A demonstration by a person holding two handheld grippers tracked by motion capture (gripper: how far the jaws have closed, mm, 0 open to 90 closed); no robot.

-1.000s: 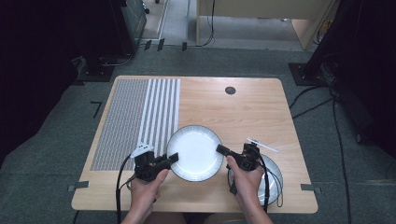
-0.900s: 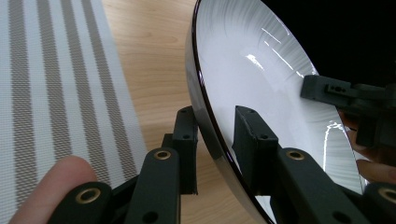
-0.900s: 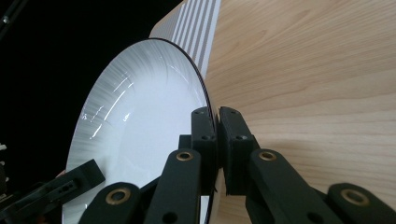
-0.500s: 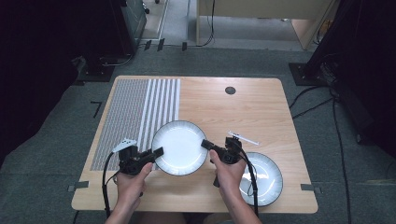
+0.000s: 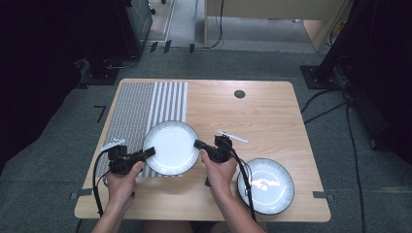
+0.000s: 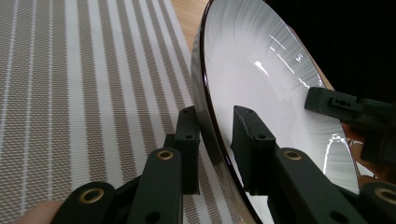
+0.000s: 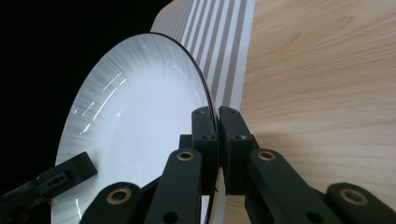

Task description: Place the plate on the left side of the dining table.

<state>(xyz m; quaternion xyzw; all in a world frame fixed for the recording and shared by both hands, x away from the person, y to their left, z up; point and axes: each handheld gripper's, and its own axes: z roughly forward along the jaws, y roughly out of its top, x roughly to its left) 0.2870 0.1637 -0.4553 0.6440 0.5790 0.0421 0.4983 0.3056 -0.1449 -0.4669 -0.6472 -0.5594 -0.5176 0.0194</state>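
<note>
Two grippers clamp a round glossy plate [image 5: 171,147].

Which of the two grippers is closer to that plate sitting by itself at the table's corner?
Right. The right gripper is just left of the lone plate, gripping the other plate's right rim. The left gripper is farther, on its left rim.

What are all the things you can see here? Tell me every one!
Carried plate: one, white with dark rim, held over the placemat's right edge.
Second plate: one, white with dark rim, table's near right.
Placemat: one, grey and white striped, table's left half.
Table: one, light wood.
Round hole: one, dark, table's far edge.
Left gripper: black, jaws astride the carried plate's rim.
Right gripper: black, pinching the opposite rim.
</note>
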